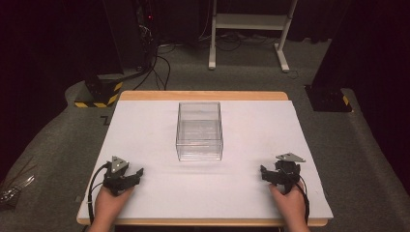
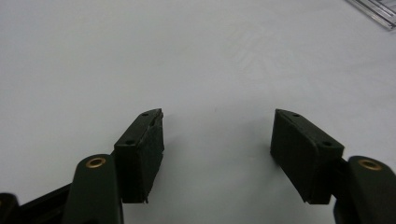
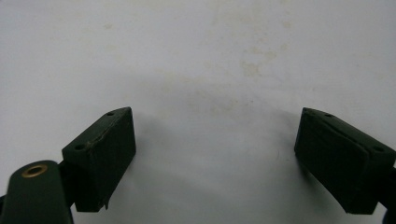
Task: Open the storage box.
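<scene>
One clear plastic box [image 1: 199,130] stands upright at the middle of the white tabletop [image 1: 251,193], open at the top, with nothing visible inside it. It is the sole item on the surface apart from my two tools. My left gripper [image 1: 136,173] rests at the near left of the table, my right gripper [image 1: 264,172] at the near right; both sit well apart from the box, and nothing lies between either one and it.

In the left gripper view, my left gripper [image 2: 217,135] has its jaws spread wide with bare table between them, gripping nothing; a corner of the box [image 2: 376,10] shows at the upper right edge. In the right gripper view, my right gripper [image 3: 215,140] is likewise released, jaws wide, nothing between them (the table there carries faint yellowish stains).

Surroundings, counted: one white stand [image 1: 249,26] on the grey floor beyond the table, one yellow-and-black striped base [image 1: 99,94] at far left, several black cables [image 1: 162,65] across the floor.
</scene>
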Demonstrator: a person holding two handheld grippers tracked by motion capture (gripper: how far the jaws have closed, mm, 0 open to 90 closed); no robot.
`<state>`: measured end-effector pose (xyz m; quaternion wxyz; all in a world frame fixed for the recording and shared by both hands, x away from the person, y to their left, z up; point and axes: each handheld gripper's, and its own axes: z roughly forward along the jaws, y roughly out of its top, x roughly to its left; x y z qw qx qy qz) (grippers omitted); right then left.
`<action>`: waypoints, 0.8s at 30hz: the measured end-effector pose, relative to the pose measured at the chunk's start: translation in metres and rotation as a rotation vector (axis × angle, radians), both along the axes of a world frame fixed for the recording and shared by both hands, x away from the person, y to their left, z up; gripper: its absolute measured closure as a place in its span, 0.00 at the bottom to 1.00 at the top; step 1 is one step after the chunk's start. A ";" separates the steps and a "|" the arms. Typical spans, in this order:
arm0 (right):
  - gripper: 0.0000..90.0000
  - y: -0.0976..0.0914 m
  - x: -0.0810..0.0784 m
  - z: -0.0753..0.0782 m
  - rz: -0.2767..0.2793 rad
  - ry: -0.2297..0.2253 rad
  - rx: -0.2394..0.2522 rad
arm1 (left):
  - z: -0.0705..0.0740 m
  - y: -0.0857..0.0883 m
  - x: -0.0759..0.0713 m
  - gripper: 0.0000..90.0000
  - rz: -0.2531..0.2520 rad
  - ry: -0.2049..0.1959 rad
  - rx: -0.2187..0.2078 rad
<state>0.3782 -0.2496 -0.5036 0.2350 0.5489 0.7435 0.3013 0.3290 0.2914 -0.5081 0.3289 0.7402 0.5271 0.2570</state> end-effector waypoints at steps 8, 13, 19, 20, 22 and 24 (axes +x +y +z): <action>0.12 -0.001 0.001 0.000 0.012 0.002 0.004 | 0.000 0.001 0.001 0.38 0.003 0.006 -0.013; 0.13 -0.001 0.000 0.002 0.025 0.010 -0.010 | 0.000 0.001 0.001 0.38 0.003 0.006 -0.013; 0.13 -0.004 -0.008 0.005 0.075 0.011 0.004 | 0.000 0.000 0.000 0.39 0.010 0.006 -0.014; 0.13 -0.003 -0.009 0.004 0.080 0.018 -0.001 | 0.000 0.000 -0.001 0.40 0.007 0.002 -0.016; 0.13 -0.002 -0.010 0.002 0.091 0.013 -0.016 | 0.000 -0.002 -0.003 0.45 -0.011 -0.012 0.000; 0.13 -0.002 -0.011 0.001 0.093 0.009 -0.011 | 0.001 -0.006 -0.005 0.46 -0.022 -0.029 0.028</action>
